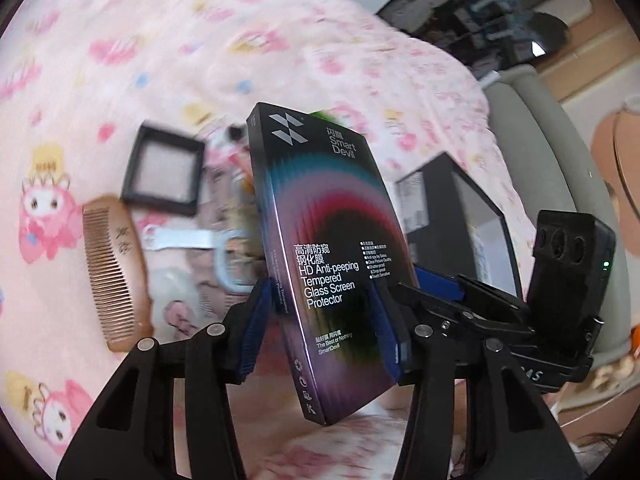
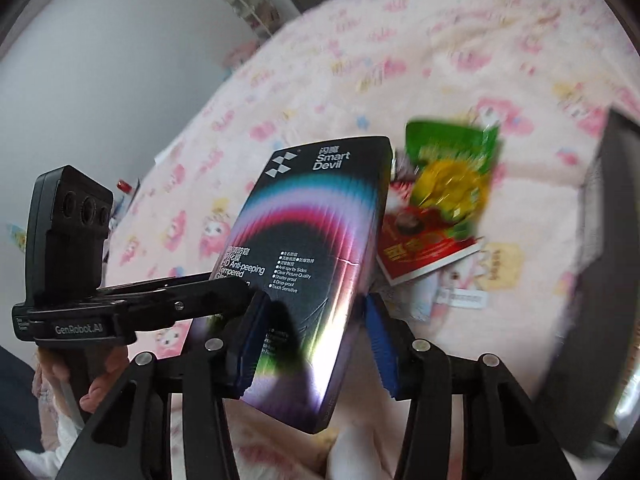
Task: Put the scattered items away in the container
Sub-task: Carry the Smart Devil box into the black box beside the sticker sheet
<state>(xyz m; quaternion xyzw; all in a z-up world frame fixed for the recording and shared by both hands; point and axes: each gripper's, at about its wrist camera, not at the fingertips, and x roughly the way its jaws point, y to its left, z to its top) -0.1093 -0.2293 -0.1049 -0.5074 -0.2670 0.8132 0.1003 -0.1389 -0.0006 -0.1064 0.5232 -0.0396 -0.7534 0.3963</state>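
Observation:
A black screen protector box [image 1: 320, 248] with a rainbow arc stands between the blue pads of my left gripper [image 1: 320, 328], held above the pink bedspread. The same box [image 2: 312, 264] also sits between the pads of my right gripper [image 2: 316, 344], so both grippers are shut on it. The other gripper shows at the right of the left wrist view [image 1: 568, 280] and at the left of the right wrist view [image 2: 72, 248]. A black open container [image 1: 460, 216] lies just right of the box; its dark wall shows at the right edge of the right wrist view [image 2: 600, 248].
On the bedspread lie a wooden comb [image 1: 112, 268], a black square frame [image 1: 164, 168], a metal tool with a pale blue handle [image 1: 192, 240], a green snack bag [image 2: 452, 176] and a red packet [image 2: 424, 248]. A grey chair [image 1: 532, 128] stands beside the bed.

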